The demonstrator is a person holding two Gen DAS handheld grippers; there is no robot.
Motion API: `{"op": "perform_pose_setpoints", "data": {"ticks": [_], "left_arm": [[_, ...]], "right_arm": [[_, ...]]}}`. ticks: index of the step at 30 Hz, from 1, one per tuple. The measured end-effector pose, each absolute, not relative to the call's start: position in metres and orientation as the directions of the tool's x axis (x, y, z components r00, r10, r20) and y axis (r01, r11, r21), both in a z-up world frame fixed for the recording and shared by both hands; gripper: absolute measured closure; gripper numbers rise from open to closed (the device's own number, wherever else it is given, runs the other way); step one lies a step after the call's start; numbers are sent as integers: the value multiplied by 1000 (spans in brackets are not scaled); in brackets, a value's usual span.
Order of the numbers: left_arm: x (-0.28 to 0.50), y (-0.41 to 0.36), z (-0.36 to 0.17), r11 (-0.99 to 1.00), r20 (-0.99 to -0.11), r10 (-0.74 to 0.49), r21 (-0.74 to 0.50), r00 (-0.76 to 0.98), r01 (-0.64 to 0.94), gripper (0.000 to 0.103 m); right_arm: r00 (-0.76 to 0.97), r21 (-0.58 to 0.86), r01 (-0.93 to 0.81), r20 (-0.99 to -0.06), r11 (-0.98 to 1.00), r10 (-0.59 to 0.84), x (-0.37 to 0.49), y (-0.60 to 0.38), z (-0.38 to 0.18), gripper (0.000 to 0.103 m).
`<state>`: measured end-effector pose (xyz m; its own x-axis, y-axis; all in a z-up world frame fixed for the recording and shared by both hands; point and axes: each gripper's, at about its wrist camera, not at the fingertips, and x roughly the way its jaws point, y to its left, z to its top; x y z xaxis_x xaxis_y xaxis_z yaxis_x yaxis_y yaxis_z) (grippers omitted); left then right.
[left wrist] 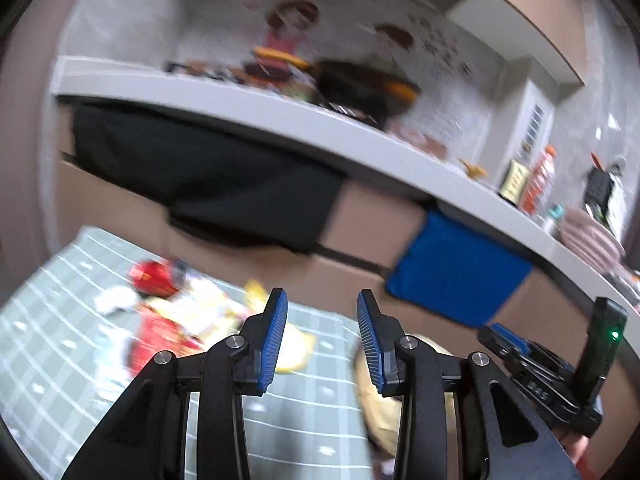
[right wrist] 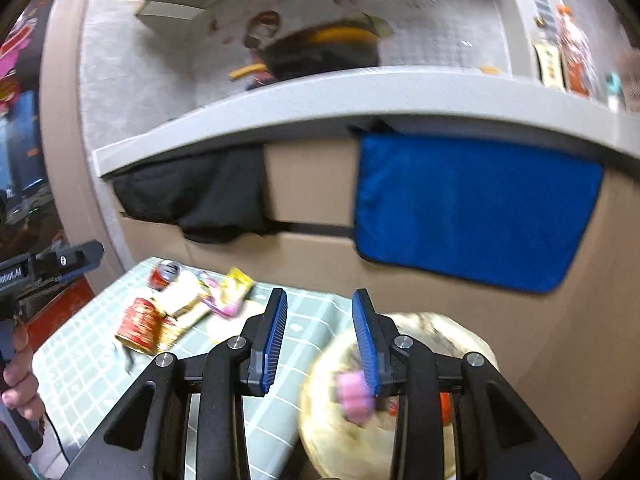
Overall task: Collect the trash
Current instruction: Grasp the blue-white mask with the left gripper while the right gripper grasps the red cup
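Trash lies on the green checked tablecloth [right wrist: 100, 360]: a red can [right wrist: 138, 326], a second can [right wrist: 166, 272], a cream packet [right wrist: 182, 296] and a yellow wrapper [right wrist: 238, 284]. My right gripper [right wrist: 320, 292] is open above a round tan basket [right wrist: 440, 332]. A blurred pink wrapper [right wrist: 354, 398] sits over the basket beside the right pad's base, and the pads do not press on it. My left gripper [left wrist: 322, 294] is open and holds nothing. It hangs above the cloth, with the red can [left wrist: 154, 278] and white wrappers [left wrist: 208, 304] to its left. The basket [left wrist: 380, 400] is partly hidden behind its right finger.
A white counter [right wrist: 360, 92] runs across behind the table, carrying a dark pan [right wrist: 320, 52] and bottles [right wrist: 572, 60]. A blue cloth [right wrist: 472, 208] and a black cloth [right wrist: 200, 196] hang over its cardboard-coloured front. A person's hand [right wrist: 16, 384] grips the left gripper's handle.
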<state>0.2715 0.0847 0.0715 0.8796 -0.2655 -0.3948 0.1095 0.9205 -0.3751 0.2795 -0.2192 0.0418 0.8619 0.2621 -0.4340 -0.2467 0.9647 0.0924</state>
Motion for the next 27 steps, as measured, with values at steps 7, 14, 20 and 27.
{"op": "perform_pose_setpoints", "data": {"ticks": [7, 14, 20, 27], "left_arm": [[241, 162, 64, 926, -398, -115, -374, 910, -46, 65], [243, 220, 1, 885, -483, -52, -428, 874, -184, 65], [268, 232, -64, 862, -583, -88, -450, 808, -231, 65], [309, 233, -121, 829, -696, -85, -447, 713, -337, 65]], "right_arm": [[850, 62, -329, -415, 942, 324, 277, -158, 60, 71], [816, 50, -408, -427, 911, 389, 283, -107, 46, 71], [758, 56, -450, -504, 891, 414, 299, -84, 13, 71], [707, 76, -465, -568, 882, 421, 311, -85, -20, 71]]}}
